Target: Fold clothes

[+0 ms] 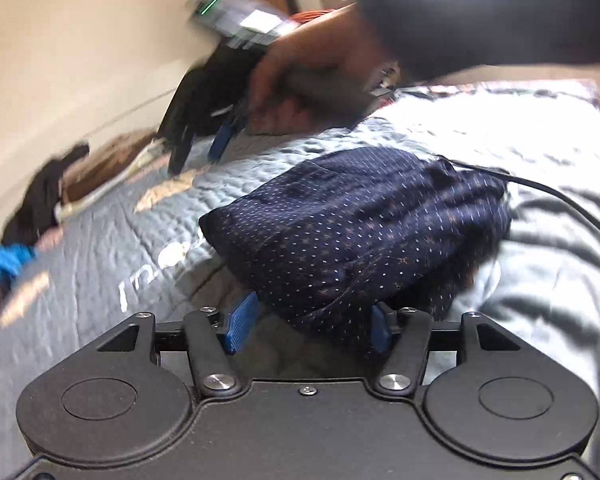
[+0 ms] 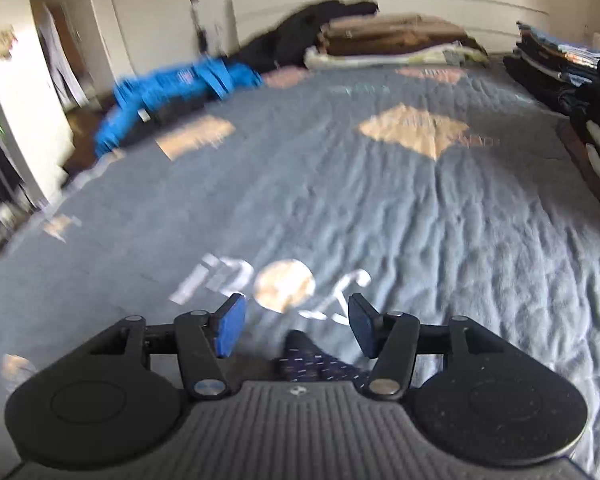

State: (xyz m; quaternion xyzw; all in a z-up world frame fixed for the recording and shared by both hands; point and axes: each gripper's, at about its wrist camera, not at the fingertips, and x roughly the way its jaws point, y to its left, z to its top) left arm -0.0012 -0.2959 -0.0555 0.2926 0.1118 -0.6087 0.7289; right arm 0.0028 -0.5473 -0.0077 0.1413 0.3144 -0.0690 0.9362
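Bed surface: we see a wrinkled grey-blue quilted bedspread (image 2: 440, 216) with tan diamond patches and pale lettering, covering the whole bed.
Garment: the folded navy cloth with small white dots and a faint tan print (image 1: 360, 220) lies in a rounded bundle on the bedspread, near the middle of the bed in the left wrist view; a corner of it (image 2: 312, 360) shows low in the right wrist view.
Left hand-held gripper (image 1: 308, 326): its blue pads stand wide apart, with the near edge of the navy bundle between them; we cannot tell whether they touch it.
Right hand-held gripper (image 2: 294, 326): the pads are spread wide, gripping nothing, above the bedspread with the navy corner just below and between them. In the left wrist view we see it blurred (image 1: 198, 148), gripped by the person's hand (image 1: 300, 80) in a dark sleeve.
Cable: a thin black cord (image 1: 540, 188) runs over the bed beside the bundle.
Far edge of bed: a bright blue crumpled garment (image 2: 168, 96), a black heap (image 2: 300, 36) and brown and pale folded bedding (image 2: 392, 40).
Right edge of bed: a stack of folded dark clothes (image 2: 572, 76).
Room: plain cream walls (image 1: 80, 40).
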